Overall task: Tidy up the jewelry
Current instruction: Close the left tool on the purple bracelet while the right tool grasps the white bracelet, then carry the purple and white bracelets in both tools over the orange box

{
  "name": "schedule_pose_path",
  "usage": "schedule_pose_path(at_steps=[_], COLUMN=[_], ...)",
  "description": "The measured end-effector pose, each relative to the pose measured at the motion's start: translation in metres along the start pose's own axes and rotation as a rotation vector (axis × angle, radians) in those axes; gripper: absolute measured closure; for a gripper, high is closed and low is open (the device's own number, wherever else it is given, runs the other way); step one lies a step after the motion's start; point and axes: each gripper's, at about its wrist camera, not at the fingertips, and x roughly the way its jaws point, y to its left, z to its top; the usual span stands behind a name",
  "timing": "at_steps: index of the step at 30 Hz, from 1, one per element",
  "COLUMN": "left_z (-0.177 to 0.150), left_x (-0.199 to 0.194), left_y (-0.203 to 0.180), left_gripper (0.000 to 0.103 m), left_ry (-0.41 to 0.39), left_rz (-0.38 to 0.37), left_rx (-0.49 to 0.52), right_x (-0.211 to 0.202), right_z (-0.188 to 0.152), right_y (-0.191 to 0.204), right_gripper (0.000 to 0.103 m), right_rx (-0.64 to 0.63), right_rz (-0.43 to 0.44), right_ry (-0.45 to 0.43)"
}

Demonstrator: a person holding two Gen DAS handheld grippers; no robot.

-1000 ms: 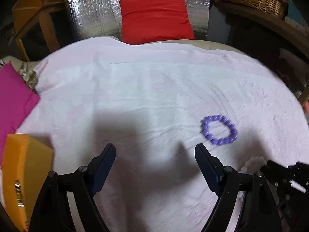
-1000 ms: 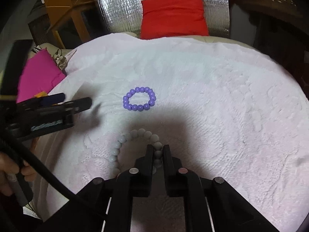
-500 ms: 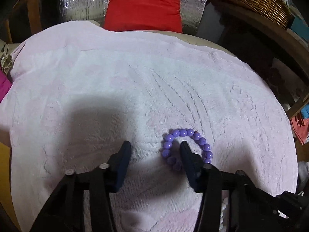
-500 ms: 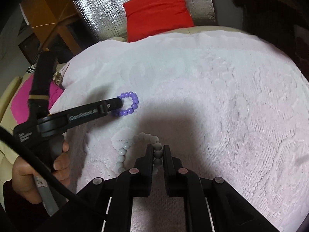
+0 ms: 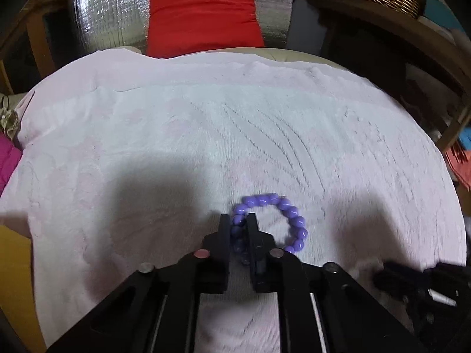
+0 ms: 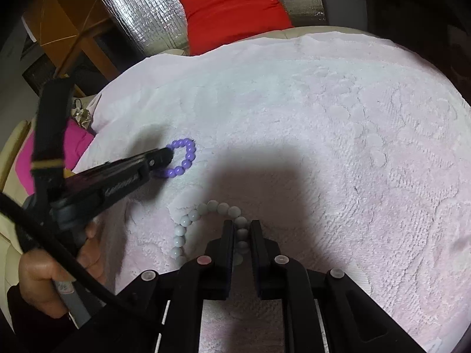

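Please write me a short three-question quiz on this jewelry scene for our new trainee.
1. True or false: the left gripper has closed on the purple bead bracelet.
2. Which item sits between the right gripper's fingers? A) a gold ring B) the pale bead bracelet C) a silver chain
3. Fill in: both bracelets lie on a pale pink ____.

Key
1. True: its fingers pinch the near-left side of the purple loop.
2. B: the fingers are closed on one side of the pale loop.
3. Towel: a textured cloth, with a red cushion behind it.
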Motion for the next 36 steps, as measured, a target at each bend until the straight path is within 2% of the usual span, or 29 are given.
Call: schedule_pose_path(at_steps=[4,10,20,30,36], left_z=[-0.012,-0.027,-0.048,-0.061,-0.069], left_x=[-0.014,-0.027,-0.057,-0.098,-0.130], left_y=[0.013,0.034,0.064,0.074,0.070], left_gripper=[0.093,0.093,0.093,0.093,0.093], left_ry=[-0.002,0.008,-0.017,-0.086,-0.143], left_rz=[-0.007,0.003,0.023,0.034,0.084], left_rx=[0.022,0.018,0.015,-0.007,-0.012], right_x=[0.003,-0.004,-0.019,-0.035,-0.049], right_z=[-0.001,-0.001,0.000,-0.010,-0.020], right_y=[0.007,0.026,0.057,0.095,0.113], right_gripper=[0.088,0.092,0.092,0.092,0.092], right_rx=[-0.032,-0.045,-0.055,-0.114,-0.147], right_rz=[-0.029,-0.015,0.057,0.113,0.139], right_ry=[-0.018,-0.070,-0.163,-0.221,-0.239])
